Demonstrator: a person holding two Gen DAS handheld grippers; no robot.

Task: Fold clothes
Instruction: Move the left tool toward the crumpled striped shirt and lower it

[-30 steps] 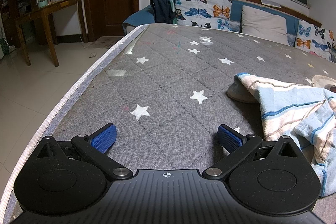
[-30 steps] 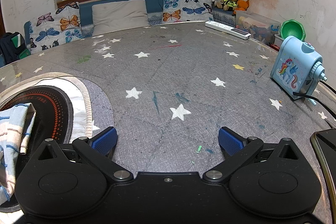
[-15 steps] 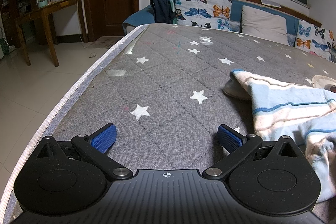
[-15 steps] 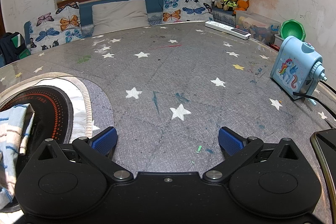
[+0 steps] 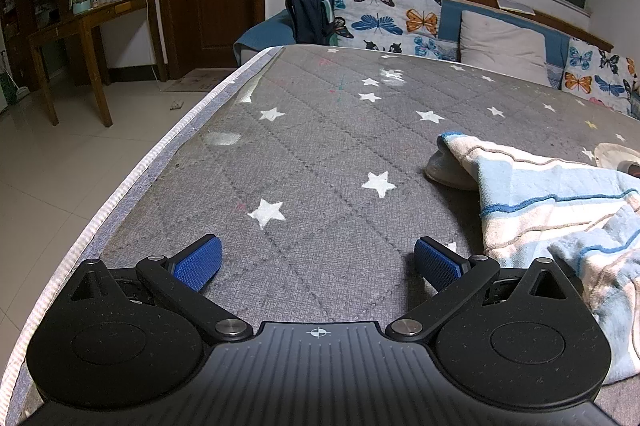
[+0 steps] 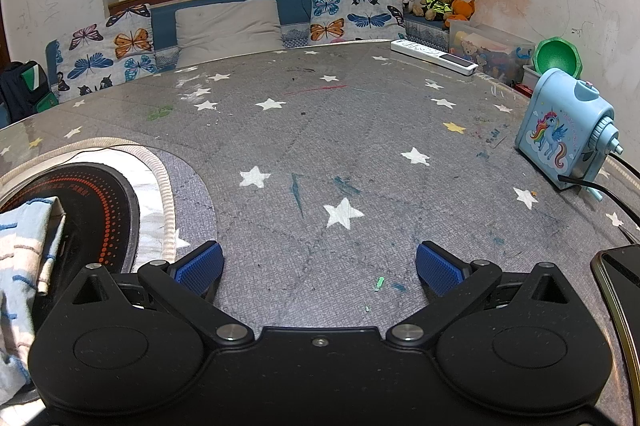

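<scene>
Here, both tools (image 5: 318, 262) (image 6: 320, 264) spread wide, empty, ribbed blue pads, rumpled striped terry garment (image 5: 556, 202), quilted star-print surface (image 5: 320, 146).

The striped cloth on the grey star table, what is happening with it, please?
A person holds a claw in each hand to fold clothes, but no folding has started. The left claw and the right claw are both open and empty, low over the grey star-patterned table. The striped cloth lies crumpled, right of the left claw and left of the right claw. Neither claw touches it.
</scene>
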